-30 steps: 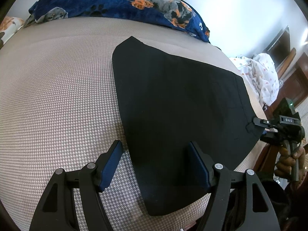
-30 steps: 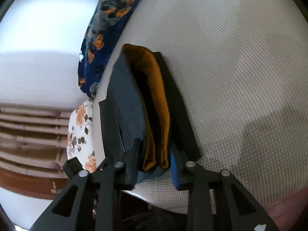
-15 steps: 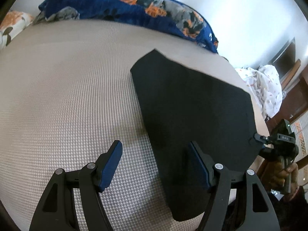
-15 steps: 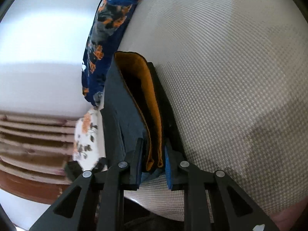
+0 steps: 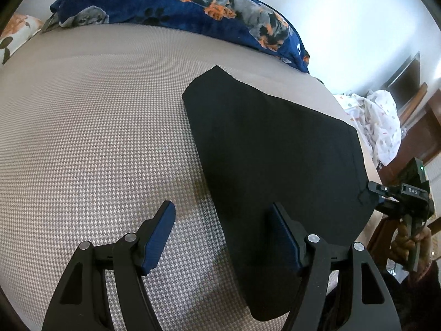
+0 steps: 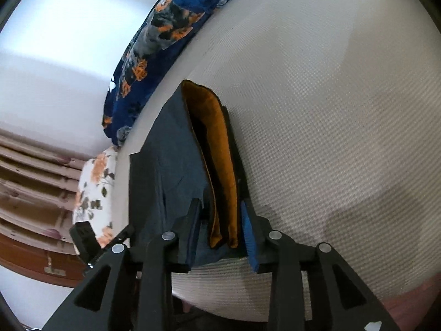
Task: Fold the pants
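Observation:
The black pants (image 5: 275, 160) lie folded flat on the beige bed (image 5: 96, 138). My left gripper (image 5: 223, 220) is open just above the bed, straddling the pants' left edge near their near corner. In the right wrist view the pants (image 6: 171, 165) show their waistband with an orange lining (image 6: 220, 165). My right gripper (image 6: 220, 220) stands with its jaws around the waistband edge, a small gap each side. It also shows in the left wrist view (image 5: 377, 193) at the pants' right edge.
A dark blue dog-print blanket (image 5: 193, 8) lies along the bed's far edge. A floral pillow (image 6: 93, 187) sits at the bed's corner. A white patterned cloth (image 5: 380, 127) and dark wooden furniture (image 5: 430, 127) stand beyond the bed's right side.
My right gripper closed on the waistband half a second ago and has now opened slightly around it. My left gripper shifted left, then back toward the pants.

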The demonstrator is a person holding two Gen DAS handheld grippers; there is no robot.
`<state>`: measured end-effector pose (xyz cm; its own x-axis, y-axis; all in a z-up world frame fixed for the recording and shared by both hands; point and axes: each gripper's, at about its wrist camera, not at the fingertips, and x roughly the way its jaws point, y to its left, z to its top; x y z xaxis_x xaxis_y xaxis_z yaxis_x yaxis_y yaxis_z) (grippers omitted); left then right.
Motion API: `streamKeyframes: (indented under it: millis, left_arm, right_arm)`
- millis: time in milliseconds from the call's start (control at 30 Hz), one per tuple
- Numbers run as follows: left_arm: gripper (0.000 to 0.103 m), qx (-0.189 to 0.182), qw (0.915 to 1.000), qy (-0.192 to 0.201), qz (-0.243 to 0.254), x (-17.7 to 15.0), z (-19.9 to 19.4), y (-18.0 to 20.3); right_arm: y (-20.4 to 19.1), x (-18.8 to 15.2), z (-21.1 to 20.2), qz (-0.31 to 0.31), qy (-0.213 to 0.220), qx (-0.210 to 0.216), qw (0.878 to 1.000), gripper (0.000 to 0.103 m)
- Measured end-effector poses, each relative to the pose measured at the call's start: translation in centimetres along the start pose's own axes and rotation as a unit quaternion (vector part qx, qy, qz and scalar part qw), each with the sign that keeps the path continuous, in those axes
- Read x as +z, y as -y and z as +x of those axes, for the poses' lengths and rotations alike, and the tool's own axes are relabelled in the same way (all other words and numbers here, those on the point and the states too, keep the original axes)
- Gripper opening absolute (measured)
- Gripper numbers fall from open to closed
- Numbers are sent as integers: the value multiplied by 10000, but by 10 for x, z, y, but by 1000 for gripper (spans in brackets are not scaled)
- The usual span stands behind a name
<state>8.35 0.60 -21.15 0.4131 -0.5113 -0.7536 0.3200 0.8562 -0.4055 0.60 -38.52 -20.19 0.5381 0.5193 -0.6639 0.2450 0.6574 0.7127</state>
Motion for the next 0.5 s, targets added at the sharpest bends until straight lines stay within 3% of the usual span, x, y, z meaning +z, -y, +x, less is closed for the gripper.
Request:
streamKeyframes:
  millis: [233,500]
  left_arm:
    - [71,-218,9997,-125,39,7,4,0]
    - [73,-1015,9928,-627,99,18,21,8]
  right_arm:
    - [5,10,13,-58,-211,-165,9996,40]
    - [-8,24,40,-531,-905,42,9945,46]
